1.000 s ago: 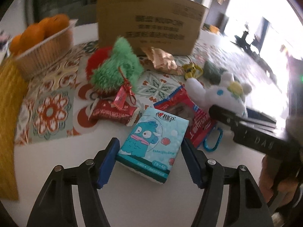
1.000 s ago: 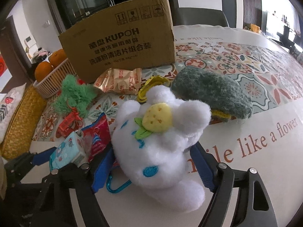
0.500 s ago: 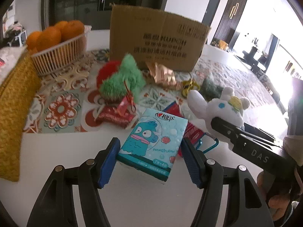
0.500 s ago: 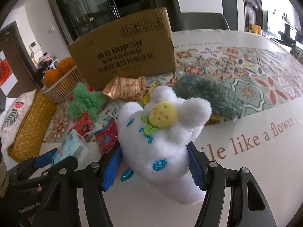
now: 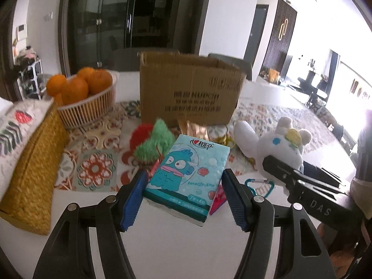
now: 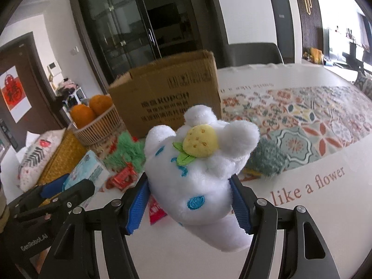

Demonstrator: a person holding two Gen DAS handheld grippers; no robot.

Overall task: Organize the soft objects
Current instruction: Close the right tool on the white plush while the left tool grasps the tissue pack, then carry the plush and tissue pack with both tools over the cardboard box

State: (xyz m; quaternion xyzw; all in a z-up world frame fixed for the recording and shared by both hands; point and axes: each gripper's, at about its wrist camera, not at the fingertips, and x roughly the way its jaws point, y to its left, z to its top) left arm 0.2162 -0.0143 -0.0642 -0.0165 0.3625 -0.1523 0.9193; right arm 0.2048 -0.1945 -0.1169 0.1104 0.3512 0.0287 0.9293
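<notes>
My left gripper (image 5: 183, 196) is shut on a teal tissue pack (image 5: 186, 174) with a cartoon fish, held above the white table. My right gripper (image 6: 189, 205) is shut on a white plush toy (image 6: 197, 174) with a yellow strawberry on its head, also lifted. In the left wrist view the plush toy (image 5: 281, 144) and the right gripper's black fingers (image 5: 302, 186) show at the right. In the right wrist view the tissue pack (image 6: 87, 174) shows at the left. An open cardboard box (image 5: 190, 95) stands behind. A green and red plush (image 5: 153, 144) lies on the patterned cloth.
A basket of oranges (image 5: 86, 97) stands at the back left, next to a woven yellow case (image 5: 32, 162). A grey-green knitted item (image 6: 267, 160), a gold wrapper (image 5: 195, 127), red packets (image 6: 123, 179) and a blue carabiner (image 5: 259, 187) lie on the table.
Both grippers have risen, lifting the tissue pack and the plush toy off the table. The right jaws closed in on the plush. The box's open top now shows.
</notes>
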